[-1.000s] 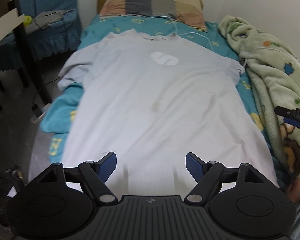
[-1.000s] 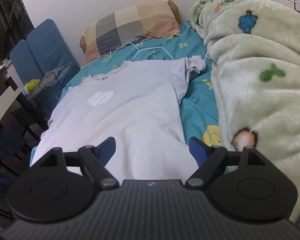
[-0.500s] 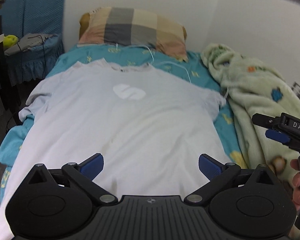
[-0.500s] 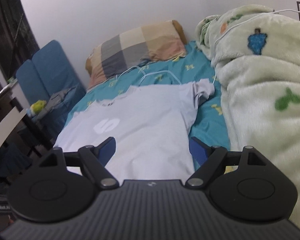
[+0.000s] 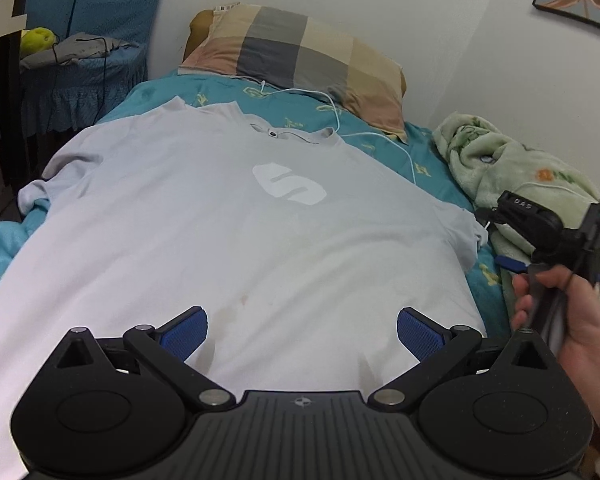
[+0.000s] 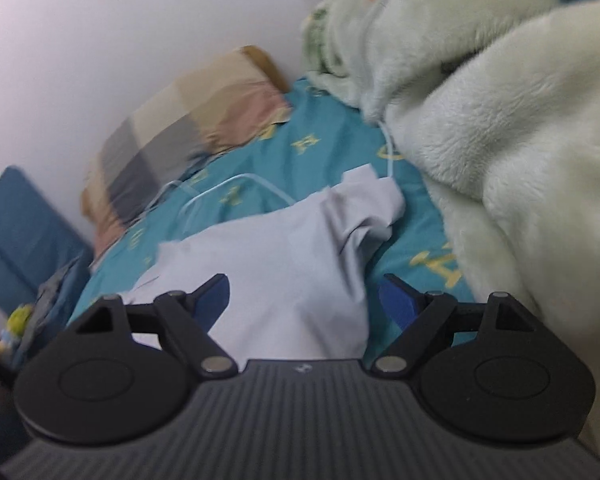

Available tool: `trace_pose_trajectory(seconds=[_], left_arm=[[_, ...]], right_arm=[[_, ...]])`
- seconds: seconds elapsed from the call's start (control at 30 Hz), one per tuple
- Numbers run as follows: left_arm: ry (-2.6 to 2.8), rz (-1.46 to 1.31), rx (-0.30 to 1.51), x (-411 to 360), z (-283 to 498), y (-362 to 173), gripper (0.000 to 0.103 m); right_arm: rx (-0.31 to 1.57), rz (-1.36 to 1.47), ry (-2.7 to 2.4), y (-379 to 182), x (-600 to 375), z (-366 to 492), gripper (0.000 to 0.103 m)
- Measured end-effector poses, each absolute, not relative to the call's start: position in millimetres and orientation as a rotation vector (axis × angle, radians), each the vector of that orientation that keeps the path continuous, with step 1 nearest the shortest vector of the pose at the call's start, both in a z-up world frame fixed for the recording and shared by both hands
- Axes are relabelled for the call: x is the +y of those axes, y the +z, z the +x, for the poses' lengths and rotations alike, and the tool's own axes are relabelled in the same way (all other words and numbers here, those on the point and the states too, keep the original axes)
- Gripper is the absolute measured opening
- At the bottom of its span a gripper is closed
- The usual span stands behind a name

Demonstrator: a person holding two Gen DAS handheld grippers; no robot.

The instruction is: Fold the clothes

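Note:
A pale grey T-shirt (image 5: 228, 240) with a white logo lies spread flat, front up, on the teal bed (image 5: 384, 140), collar toward the pillow. My left gripper (image 5: 302, 330) is open and empty above the shirt's lower half. My right gripper (image 6: 304, 300) is open and empty, hovering near the shirt's right sleeve (image 6: 364, 212). The right gripper also shows in the left wrist view (image 5: 512, 240), held in a hand beside that sleeve.
A checked pillow (image 5: 296, 56) lies at the bed's head. A green fleece blanket (image 6: 500, 120) is heaped along the bed's right side. A white cable (image 5: 340, 116) runs from pillow to blanket. A blue chair (image 5: 80, 60) with clothes stands left.
Both grippers have moved forward up the bed. The left one has opened wider and turned toward the shirt's chest. The right one has closed in on the right sleeve and blanket.

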State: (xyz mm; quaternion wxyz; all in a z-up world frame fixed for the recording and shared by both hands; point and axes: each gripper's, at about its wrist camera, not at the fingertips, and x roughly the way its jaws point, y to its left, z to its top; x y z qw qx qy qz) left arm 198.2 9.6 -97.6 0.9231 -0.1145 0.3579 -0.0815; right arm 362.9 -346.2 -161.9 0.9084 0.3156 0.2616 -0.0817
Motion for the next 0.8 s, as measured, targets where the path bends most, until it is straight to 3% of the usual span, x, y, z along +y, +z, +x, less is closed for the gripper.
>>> trace_pose_trajectory(seconds=[0.13,0.17,0.23,0.27,0.43,0.53,0.8], left_arm=[[-0.145,-0.264,0.759,19.6,219.0,-115.3,0.102],[-0.142,-0.303,0.774,24.4,224.0,-120.1,0.102],[-0.139,-0.382,0.802,34.1,232.0,-127.9,0.102],[-0.134,-0.415,0.811,38.5,235.1,-130.2,0.102],[-0.128,-0.564,0.798,67.0,243.3,-129.9,0.102],[-0.074,-0.41,0.7,67.4,235.0,-109.7,0.102],[-0.008,-0.506,0.558,103.3,216.7,-79.4,0.102]], right_arm=[[0.522,0.736,-0.236,-192.6,-366.3,404.0,0.083],[0.532,0.725,-0.239,-197.2,-366.2,411.5,0.075],[0.556,0.697,-0.244,-205.9,-364.9,426.0,0.047],[0.558,0.667,-0.249,-206.7,-362.0,428.3,0.015],[0.468,0.514,-0.266,-180.7,-336.3,420.3,0.01],[0.418,0.357,-0.273,-152.2,-305.1,420.4,0.009],[0.349,-0.077,-0.028,-113.2,-150.2,424.3,0.009]])
